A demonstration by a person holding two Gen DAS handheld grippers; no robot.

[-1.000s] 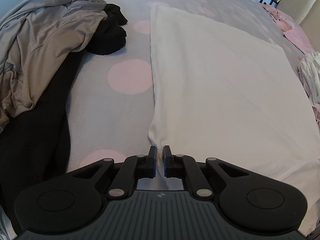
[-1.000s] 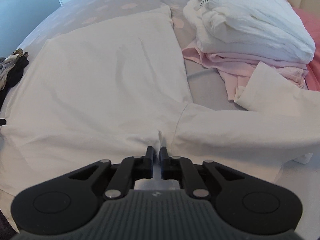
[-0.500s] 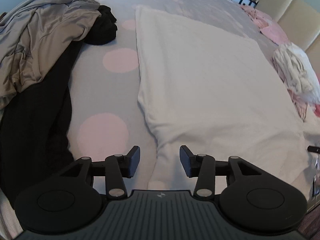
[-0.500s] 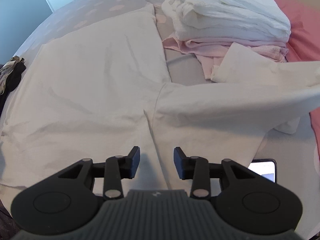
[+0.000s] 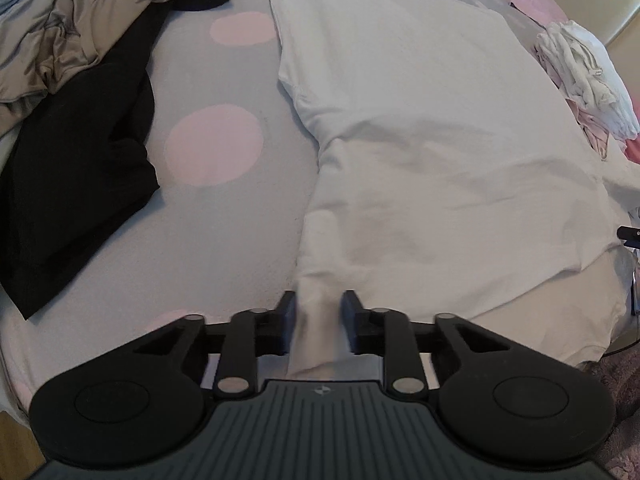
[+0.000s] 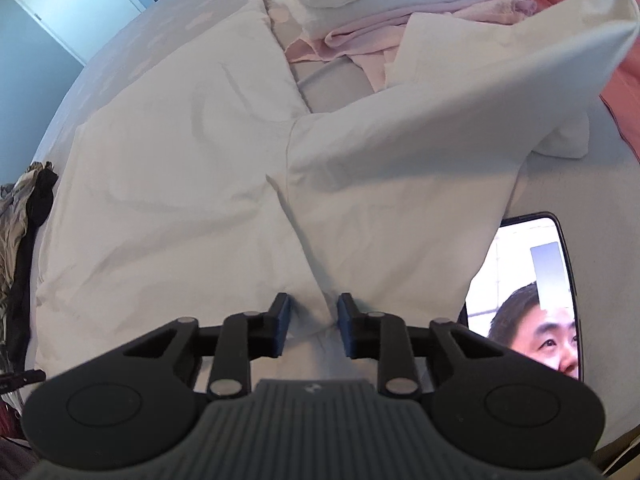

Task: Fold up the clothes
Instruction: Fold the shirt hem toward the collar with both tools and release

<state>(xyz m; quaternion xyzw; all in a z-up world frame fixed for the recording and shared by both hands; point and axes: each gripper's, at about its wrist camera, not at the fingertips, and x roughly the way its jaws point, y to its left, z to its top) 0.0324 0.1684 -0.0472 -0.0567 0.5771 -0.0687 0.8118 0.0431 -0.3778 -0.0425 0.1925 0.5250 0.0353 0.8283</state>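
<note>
Both tongs, left (image 5: 318,312) and right (image 6: 312,314), have just been closing and now clench bunched folds of the white cotton shirt (image 5: 420,128) spread at 12 o'clock on the dotted grey bed (image 5: 224,216); thin pinches may slip, skewing the fold.

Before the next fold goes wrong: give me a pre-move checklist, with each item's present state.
1. Left gripper jaws, just closed in, pinch the white garment: ok.
2. Right gripper jaws, just closed in, pinch it too: ok.
3. Garment smooth: not ok, creased, sleeve raised.
4. Phone clear of garment: not ok, the fabric's edge overlaps it.
5. Black garment apart from the white one: ok.
</note>
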